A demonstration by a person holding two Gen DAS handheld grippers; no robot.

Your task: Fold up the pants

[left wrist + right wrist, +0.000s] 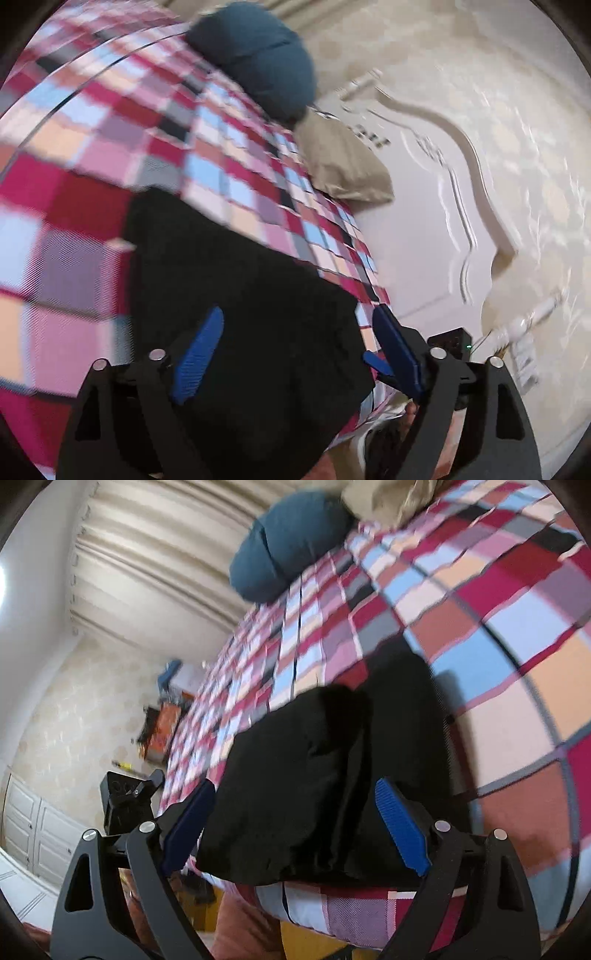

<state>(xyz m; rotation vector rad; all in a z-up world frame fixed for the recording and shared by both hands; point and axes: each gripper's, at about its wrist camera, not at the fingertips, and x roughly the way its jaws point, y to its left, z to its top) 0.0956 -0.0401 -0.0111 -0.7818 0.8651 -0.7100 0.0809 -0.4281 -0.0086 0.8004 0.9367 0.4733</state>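
Both cameras sit low and close at the near edge of the bed, tilted downward along their fingers; the left wrist view faces up the checked bedspread point(110, 155) toward the headboard point(436, 206); the right wrist view faces the curtain point(155, 565); both share the black pants point(236, 280), blue pillow point(291, 539) and beige pillow point(343, 166).

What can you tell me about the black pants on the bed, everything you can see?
The black pants look like soft, matte cloth, folded into a compact, roughly rectangular bundle with rumpled layers on top. They lie flat on the checked bedspread near the bed's edge. Neither open tool grips them, though blur hides finer details.
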